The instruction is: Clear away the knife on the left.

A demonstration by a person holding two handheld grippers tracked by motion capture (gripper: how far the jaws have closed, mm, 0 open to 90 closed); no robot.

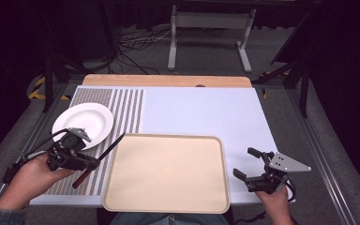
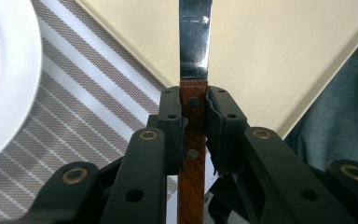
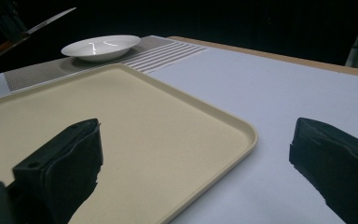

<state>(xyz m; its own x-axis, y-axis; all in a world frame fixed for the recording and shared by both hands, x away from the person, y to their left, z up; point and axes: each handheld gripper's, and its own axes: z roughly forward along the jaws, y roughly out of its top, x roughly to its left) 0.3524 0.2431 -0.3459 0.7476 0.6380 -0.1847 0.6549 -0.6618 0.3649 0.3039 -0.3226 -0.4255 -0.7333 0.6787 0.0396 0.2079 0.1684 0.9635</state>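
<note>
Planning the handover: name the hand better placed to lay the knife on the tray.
Left. The left gripper already clamps the knife beside the tray; the right gripper is open.

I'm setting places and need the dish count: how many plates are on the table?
1: a white plate sits on the striped placemat at the table's far left, beside the beige tray. Nothing looks able to hide another.

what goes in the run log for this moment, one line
left gripper: shut on wooden-handled steel knife, lifted | right gripper: open, empty | beige plastic tray: bare | white round plate: on striped mat
</note>
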